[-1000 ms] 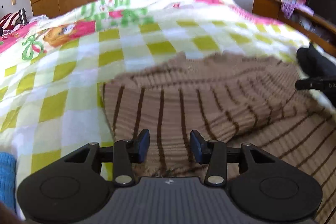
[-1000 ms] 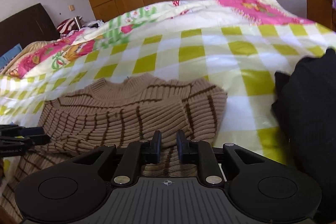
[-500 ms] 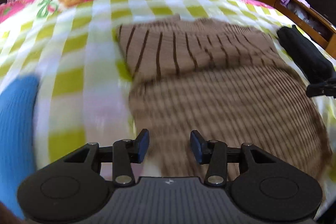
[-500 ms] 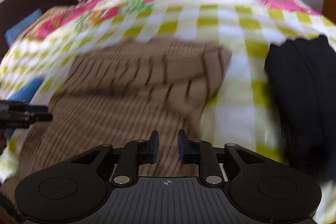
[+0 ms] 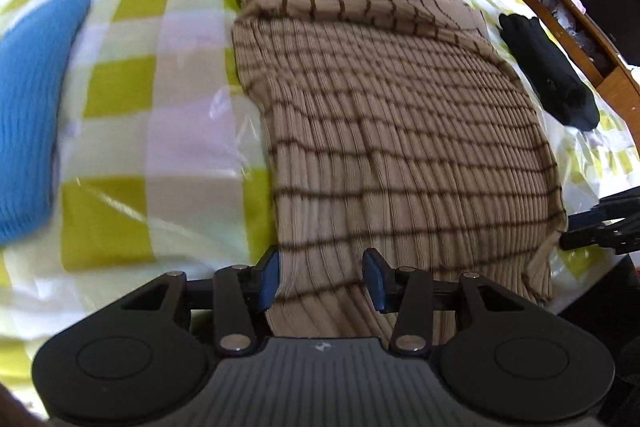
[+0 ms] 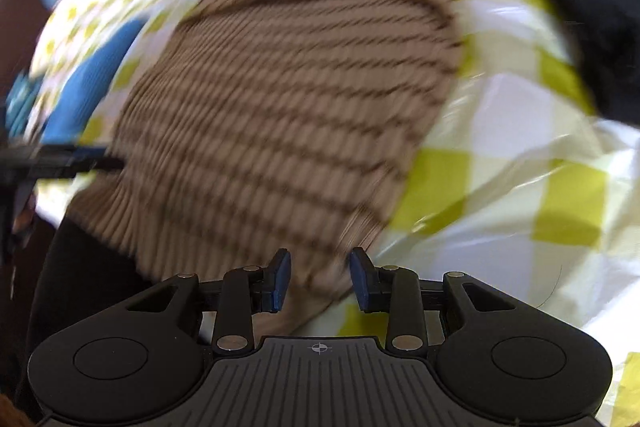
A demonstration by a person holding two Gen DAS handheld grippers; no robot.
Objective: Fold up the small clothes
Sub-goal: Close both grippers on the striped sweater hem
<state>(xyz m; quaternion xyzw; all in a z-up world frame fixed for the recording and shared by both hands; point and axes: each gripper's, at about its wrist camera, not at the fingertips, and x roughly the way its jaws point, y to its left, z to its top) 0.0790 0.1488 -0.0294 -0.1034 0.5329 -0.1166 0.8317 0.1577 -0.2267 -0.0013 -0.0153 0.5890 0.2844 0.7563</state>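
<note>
A tan ribbed sweater (image 5: 400, 127) with thin brown stripes lies flat on the checked bed cover, its sleeves folded across the far end. My left gripper (image 5: 320, 279) is open above the hem's near left corner, and its pads do not press the knit. In the blurred right wrist view the same sweater (image 6: 300, 87) fills the middle. My right gripper (image 6: 320, 279) hovers at the hem's near right corner with its jaws opening; the hem shows between the fingers without being pinched. Each gripper also shows at the other view's edge: the right gripper (image 5: 592, 231) and the left gripper (image 6: 72, 163).
A blue knitted garment (image 5: 32, 107) lies left of the sweater. A black garment (image 5: 552, 83) lies to its right, also seen as the black garment (image 6: 600, 19). Clear plastic film covers the yellow and white checked quilt (image 5: 120, 83). A wooden shelf (image 5: 592, 27) stands beyond the bed's right side.
Both grippers have drawn back from the folded sleeves to the near hem and tipped downward. The right jaws have spread wider. The left jaws keep the same gap.
</note>
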